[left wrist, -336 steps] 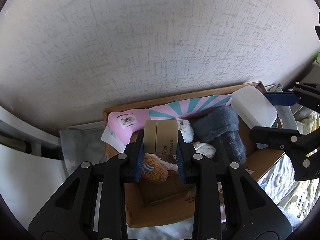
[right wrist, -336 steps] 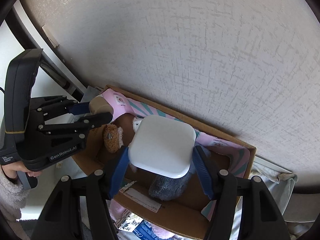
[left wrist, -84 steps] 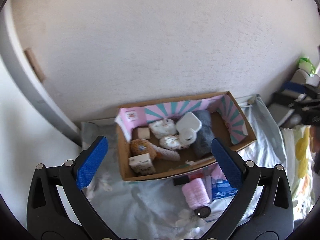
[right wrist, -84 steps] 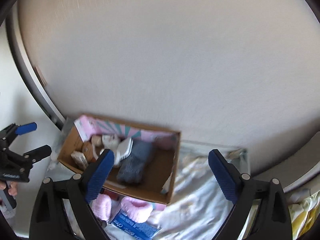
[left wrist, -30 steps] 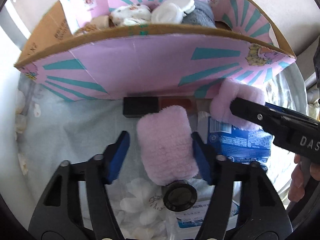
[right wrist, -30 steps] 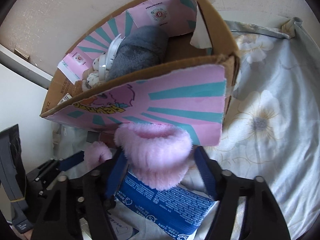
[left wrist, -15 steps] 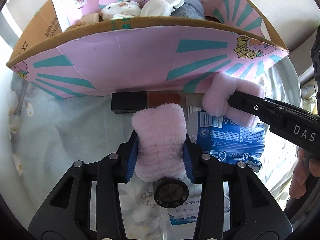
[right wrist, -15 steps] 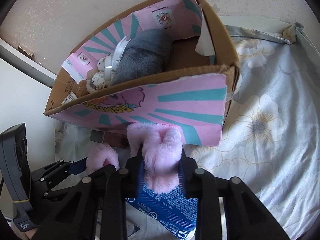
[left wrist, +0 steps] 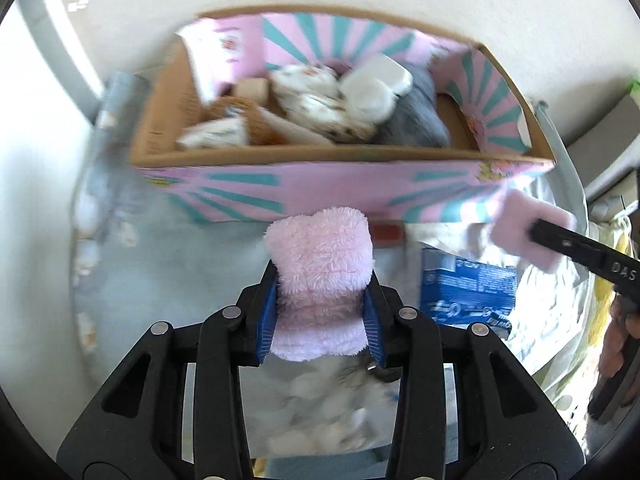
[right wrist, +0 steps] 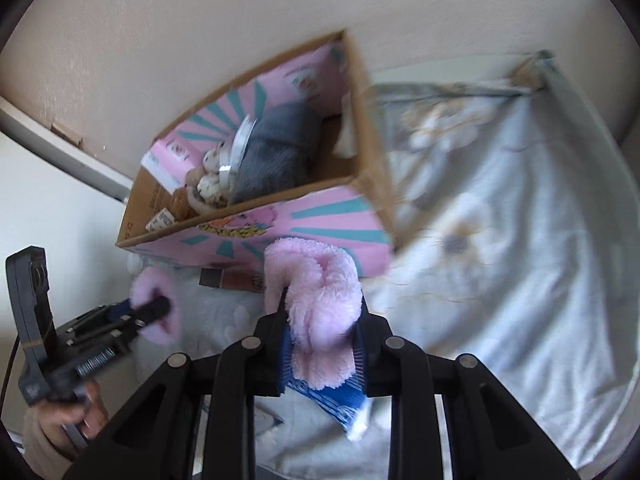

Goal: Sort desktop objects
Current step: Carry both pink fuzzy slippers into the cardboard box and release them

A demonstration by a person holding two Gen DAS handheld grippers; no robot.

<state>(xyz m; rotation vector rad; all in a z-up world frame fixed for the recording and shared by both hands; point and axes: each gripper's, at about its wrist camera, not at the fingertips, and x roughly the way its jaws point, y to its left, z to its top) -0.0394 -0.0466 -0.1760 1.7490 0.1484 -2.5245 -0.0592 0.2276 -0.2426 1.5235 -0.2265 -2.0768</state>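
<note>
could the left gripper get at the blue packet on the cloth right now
Probably not as things stand. The left gripper is shut on a pink fluffy sock, so its jaws are full. The blue packet itself lies uncovered on the cloth, just right of it, with nothing across the way.

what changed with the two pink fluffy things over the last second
Each hand-held gripper closed on one: the left now clamps a pink fluffy sock, the right the other pink sock, and both have lifted them off the bedsheet. The cardboard box and blue packet stay put.
</note>
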